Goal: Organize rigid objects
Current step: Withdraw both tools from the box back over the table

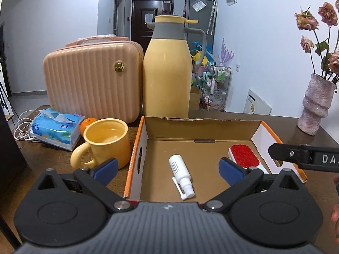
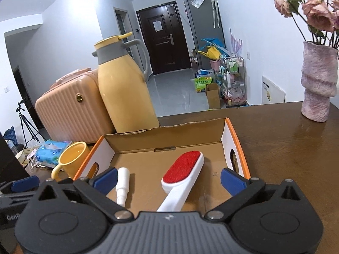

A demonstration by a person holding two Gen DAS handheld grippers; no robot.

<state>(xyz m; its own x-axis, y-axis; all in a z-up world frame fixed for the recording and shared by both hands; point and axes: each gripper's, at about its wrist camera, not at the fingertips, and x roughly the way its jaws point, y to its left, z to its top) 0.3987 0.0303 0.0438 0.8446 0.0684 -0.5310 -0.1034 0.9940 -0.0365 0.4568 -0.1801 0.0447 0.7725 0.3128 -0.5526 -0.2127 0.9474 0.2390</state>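
Two items in one box [image 2: 236, 141]: bottle [image 2: 122, 183], brush [image 2: 182, 175]; both grippers' fingers wide, empty.

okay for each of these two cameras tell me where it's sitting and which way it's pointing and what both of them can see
Left wrist: on the left gripper, looking forward and down into the cardboard box; its open blue pads, the right gripper's tip and a bit of hand show.
Right wrist: on the right gripper, facing the box from further right; open pads and the left gripper's tip show.
Shared: spray bottle, lint brush, yellow mug, thermos.
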